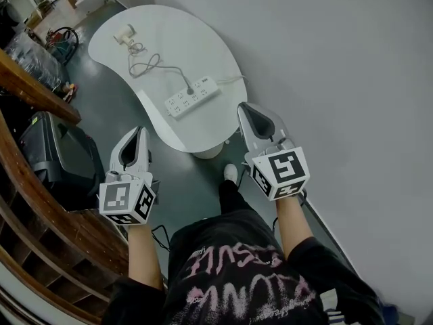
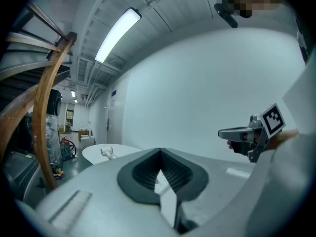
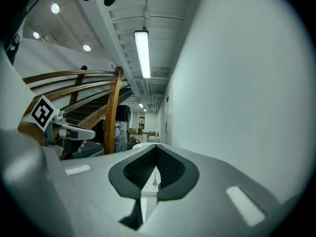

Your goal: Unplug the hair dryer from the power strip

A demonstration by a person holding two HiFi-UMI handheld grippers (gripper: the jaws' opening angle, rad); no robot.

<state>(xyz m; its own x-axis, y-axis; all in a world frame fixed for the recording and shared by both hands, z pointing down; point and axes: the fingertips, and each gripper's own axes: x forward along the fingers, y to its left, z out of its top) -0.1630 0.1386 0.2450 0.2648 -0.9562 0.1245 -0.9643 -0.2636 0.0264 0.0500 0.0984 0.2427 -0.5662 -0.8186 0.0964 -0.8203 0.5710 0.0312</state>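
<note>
The white, bean-shaped worktop [image 1: 183, 39] stands on a dark floor [image 1: 128, 107] beside a plain white wall [image 1: 338, 59]. The long white power strip with several sockets [image 1: 193, 97] lies slantwise near the edge of the worktop that is closest to the person. One of its sockets, toward the middle of the strip, holds a dark plug [image 1: 190, 91], and the other sockets that can be seen hold nothing. From this plug a thin grey cord [image 1: 152, 63] runs in loose curves over the worktop to the small white hair dryer [image 1: 125, 36], which lies at the far end of the worktop, well apart from the strip. The strip's own white cable [image 1: 233, 80] leaves its right end and goes over the worktop edge on the wall side. The left tool [image 1: 142, 131] is held over the floor, on the near side of the worktop; its jaws are together at the tips and nothing is between them. The right tool [image 1: 243, 107] is held near the worktop's near edge on the wall side; its jaws are also together and carry nothing. Both tools point toward the strip and neither touches it.
</note>
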